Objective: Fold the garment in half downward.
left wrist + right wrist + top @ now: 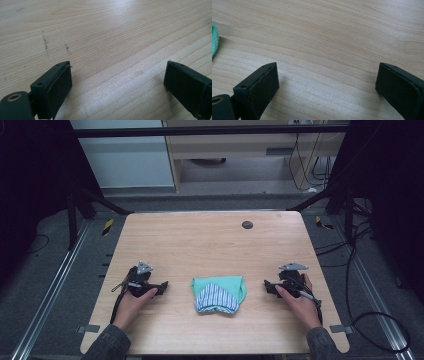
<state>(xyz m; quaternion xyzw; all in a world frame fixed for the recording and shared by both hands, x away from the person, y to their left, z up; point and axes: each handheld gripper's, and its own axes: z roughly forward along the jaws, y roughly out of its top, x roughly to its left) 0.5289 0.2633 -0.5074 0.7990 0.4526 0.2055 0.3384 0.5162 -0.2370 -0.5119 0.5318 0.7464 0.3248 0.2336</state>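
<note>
One folded green cloth (218, 293), striped lining, btwn grippers.

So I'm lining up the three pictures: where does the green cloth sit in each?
High view: green cloth at table centre, between both claws.
Left gripper view: not in it.
Right gripper view: a green edge at far left.
Shared landmark: the wooden table.

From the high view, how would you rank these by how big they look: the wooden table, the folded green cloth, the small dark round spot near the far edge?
1. Wooden table, by far the largest.
2. Folded green cloth, with a striped part showing.
3. Dark round spot, smallest; farther from the camera, yet plainly tiny.
</note>
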